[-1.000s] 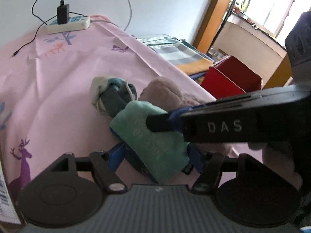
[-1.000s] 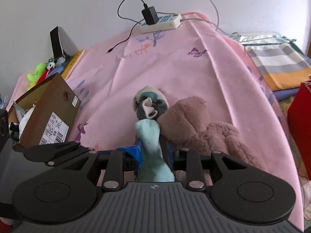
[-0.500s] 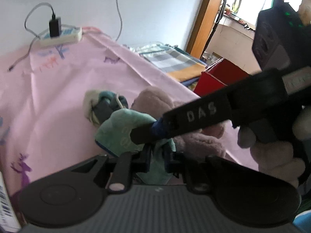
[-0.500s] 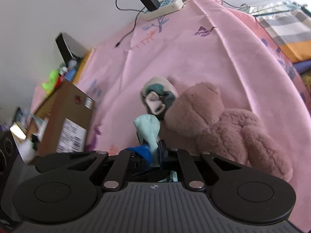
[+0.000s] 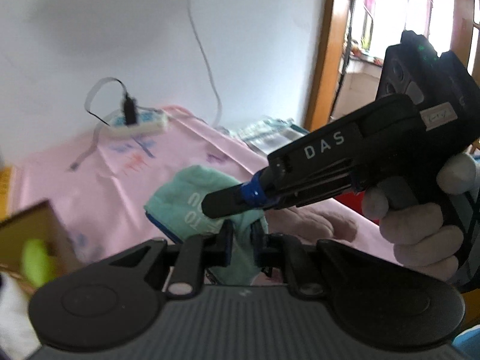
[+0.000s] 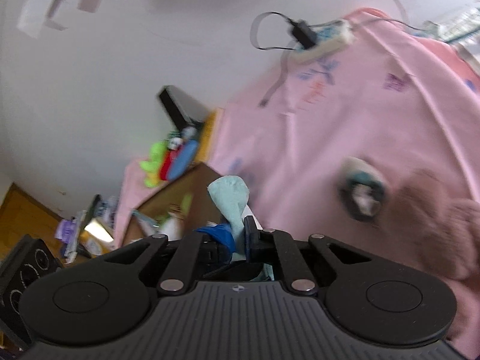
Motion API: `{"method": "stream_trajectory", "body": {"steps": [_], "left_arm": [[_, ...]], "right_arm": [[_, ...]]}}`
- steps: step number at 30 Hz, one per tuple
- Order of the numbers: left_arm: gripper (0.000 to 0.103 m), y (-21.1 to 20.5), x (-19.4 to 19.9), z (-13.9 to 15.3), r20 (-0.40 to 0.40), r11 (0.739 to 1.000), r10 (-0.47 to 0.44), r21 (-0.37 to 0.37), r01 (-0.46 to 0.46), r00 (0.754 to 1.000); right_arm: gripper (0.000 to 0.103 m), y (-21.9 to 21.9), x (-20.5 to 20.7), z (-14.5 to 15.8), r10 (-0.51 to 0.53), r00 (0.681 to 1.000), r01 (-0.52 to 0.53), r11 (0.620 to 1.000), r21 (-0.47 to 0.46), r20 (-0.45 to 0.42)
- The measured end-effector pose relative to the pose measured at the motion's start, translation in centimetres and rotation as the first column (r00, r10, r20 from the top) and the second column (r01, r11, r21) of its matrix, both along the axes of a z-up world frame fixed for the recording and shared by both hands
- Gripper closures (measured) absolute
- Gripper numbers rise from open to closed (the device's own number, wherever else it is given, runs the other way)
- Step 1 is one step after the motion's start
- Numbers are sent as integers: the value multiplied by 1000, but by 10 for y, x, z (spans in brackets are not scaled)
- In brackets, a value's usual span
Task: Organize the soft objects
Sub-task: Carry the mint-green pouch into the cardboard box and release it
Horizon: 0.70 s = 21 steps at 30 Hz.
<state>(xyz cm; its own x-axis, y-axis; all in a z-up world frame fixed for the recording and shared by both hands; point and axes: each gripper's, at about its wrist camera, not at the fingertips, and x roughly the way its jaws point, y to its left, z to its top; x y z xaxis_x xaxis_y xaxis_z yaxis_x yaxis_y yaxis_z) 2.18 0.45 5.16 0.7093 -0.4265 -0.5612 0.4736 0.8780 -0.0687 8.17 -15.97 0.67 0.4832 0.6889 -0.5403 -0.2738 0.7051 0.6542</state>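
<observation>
A pink cloth (image 6: 345, 138) printed with small purple and blue figures covers the whole surface, which runs up to a plain white wall. Both tongs are clamped on the same mint-green sock (image 5: 192, 201): the left gripper (image 5: 240, 240) pinches its lower end, and the right gripper (image 5: 222, 207), held in a gloved hand (image 5: 420, 225), comes in from the right and bites the sock just above the left one's tips. In the right wrist view the right gripper (image 6: 240, 234) holds the sock's toe standing up between its fingers.

Beyond the tongs, at the far wall, lies a white power strip (image 5: 135, 123) with a black charger plugged in. Right of the right gripper rest a rolled sock bundle (image 6: 360, 192) and — touching it or just beside it — a brown plush bear (image 6: 435, 225). Left of it stands an open cardboard box (image 6: 180, 198), with bright toys (image 6: 168, 159) behind. A wooden door frame (image 5: 327, 45) and a window (image 5: 420, 9) close the room on the right.
</observation>
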Motion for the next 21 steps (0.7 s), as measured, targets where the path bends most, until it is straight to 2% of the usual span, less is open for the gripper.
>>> {"method": "stream_trajectory", "body": {"steps": [5,9,17,21], "left_arm": [[94,44,-14,21,62,998,63,24,-64,996],[94,80,-21,29,82,993,113,38,-116,990],[94,136,-15,11,35,984,170,48,-172,985],[94,157,-8,-6,1,981,181,64,-181,983]], "right_arm": [[103,44,5,14,62,997,-64,996,58,43],[103,81,12,15,99,994,-103,990,93,49],[103,151,22,-7,115,993,-116,991,73,25],[103,176,22,-20,108,994,-109,994,26,19]]}}
